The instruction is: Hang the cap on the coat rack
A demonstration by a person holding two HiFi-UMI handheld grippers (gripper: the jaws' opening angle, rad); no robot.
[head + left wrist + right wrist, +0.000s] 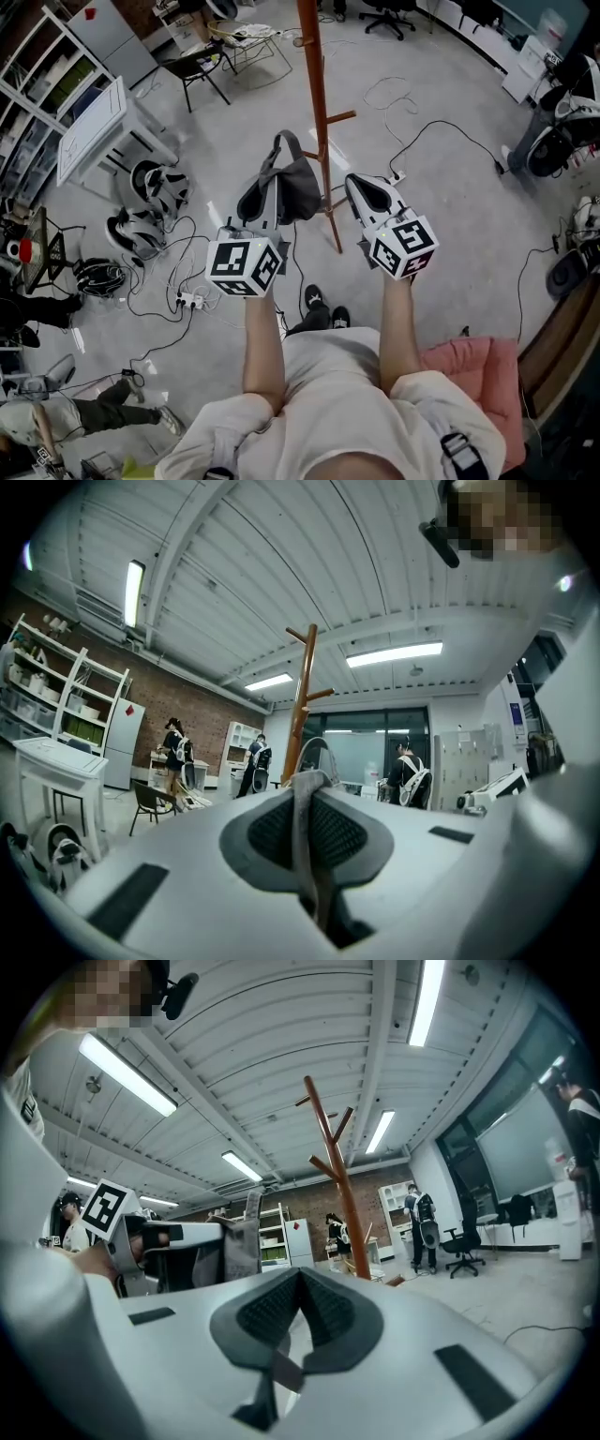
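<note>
A grey cap [286, 187] hangs from my left gripper [272, 204], held up just left of the brown wooden coat rack [319, 94]. In the left gripper view the jaws [307, 803] are shut on a strip of the cap's fabric [305, 841], and the coat rack [300, 710] stands straight ahead behind it. My right gripper [364, 186] is raised just right of the rack's pole, shut with nothing in it. The right gripper view shows its closed pads [272, 1312], the coat rack [336, 1162] ahead, and the left gripper with the cap [239, 1246] at the left.
A peg [339, 117] sticks out of the rack toward the right gripper. Cables and a power strip [190, 300] lie on the floor. A black chair [202, 64], a white table [94, 127], shelves [33, 84] and a pink cushion [478, 370] surround me. People [174, 752] stand far off.
</note>
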